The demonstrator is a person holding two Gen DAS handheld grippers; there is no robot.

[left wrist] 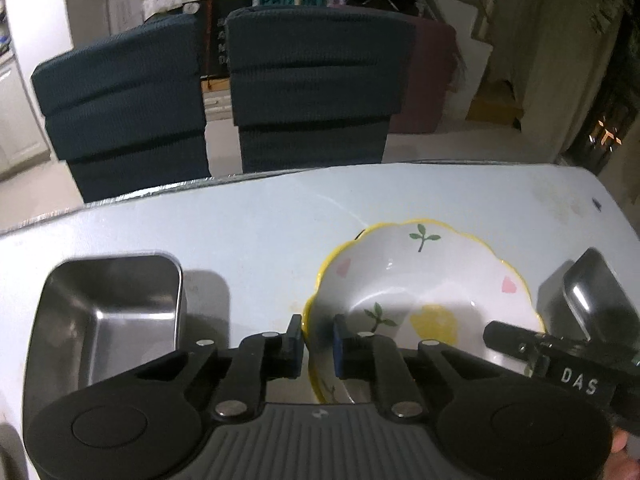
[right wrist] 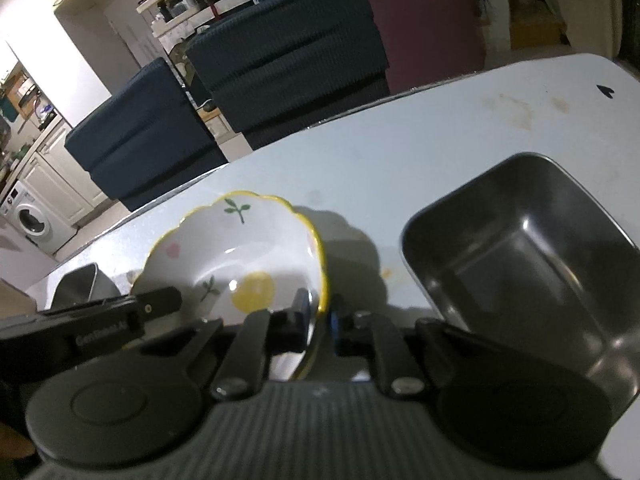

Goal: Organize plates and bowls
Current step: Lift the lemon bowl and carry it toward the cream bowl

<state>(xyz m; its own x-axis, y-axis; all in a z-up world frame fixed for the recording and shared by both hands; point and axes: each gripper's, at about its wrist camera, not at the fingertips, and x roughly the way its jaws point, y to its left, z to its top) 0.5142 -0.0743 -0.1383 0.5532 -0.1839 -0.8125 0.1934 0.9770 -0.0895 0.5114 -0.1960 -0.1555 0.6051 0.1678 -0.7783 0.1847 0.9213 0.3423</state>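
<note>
- The left gripper (left wrist: pixel 317 344) is clamped on the near left rim of the flowered bowl (left wrist: pixel 424 288), one pad outside the yellow scalloped edge and one inside, so the thin wall is pinched rather than cupped.
- The right gripper (right wrist: pixel 320 320) is closed on the opposite rim of the same bowl (right wrist: pixel 240 256); its tip also shows in the left wrist view, at the bowl's right edge.
- Judged from this two-sided hold, the bowl is being kept level for a lift or a carry, its weight shared between both hands.
- Just left of the left gripper stands a square steel tray (left wrist: pixel 116 308), empty and upright on the table (left wrist: pixel 256 232).
- Just right of the right gripper sits a second steel tray (right wrist: pixel 528 248), likewise empty.
- Beyond the table's far edge stand dark blue chairs (left wrist: pixel 312 80).
</note>
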